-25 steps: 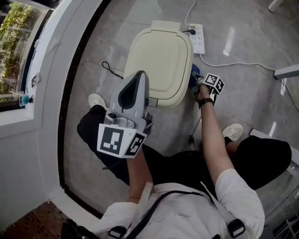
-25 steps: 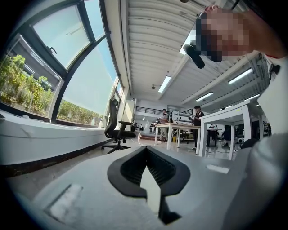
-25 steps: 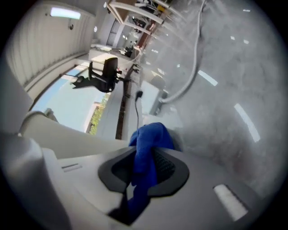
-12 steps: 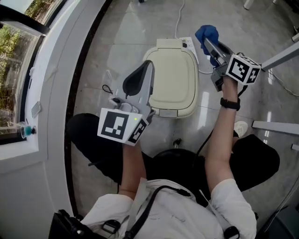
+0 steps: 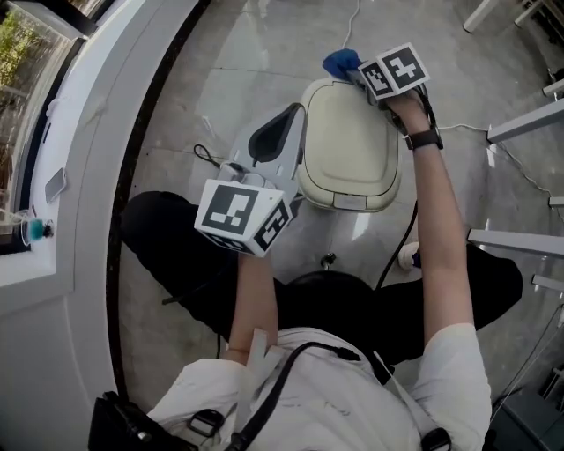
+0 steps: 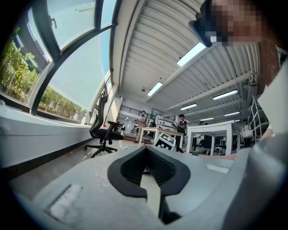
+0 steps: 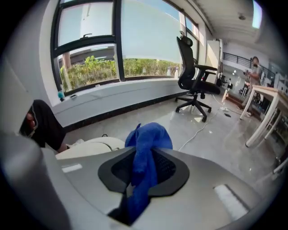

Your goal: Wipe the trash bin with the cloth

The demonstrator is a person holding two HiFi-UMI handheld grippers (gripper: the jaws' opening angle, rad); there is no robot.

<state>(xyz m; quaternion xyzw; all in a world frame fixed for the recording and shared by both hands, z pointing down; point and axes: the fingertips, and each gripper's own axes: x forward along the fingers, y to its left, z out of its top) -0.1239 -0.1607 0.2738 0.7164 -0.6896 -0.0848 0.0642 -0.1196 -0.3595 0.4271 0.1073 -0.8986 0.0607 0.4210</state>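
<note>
**Firmly gripped: blue cloth at the bin's far edge**

Tightly closed, the jaws of the right gripper (image 7: pixel 146 153) pinched a blue cloth (image 7: pixel 148 134), which bunched up past the tips and trailed back down between them. That gripper was held at the far edge of the trash bin (image 5: pixel 348 150), with the cloth just beyond the rim of its cream lid (image 7: pixel 87 146); whether the cloth touched the lid could not be told. The left gripper (image 5: pixel 295 113) had its jaws together with nothing between them. It hung raised just beside the bin's left side. The bin stood on a glossy grey floor (image 5: pixel 220 53), where a white cable (image 5: pixel 352 13) ran off beyond it. An office chair (image 7: pixel 195 76) stood well apart, near the curved window
</note>
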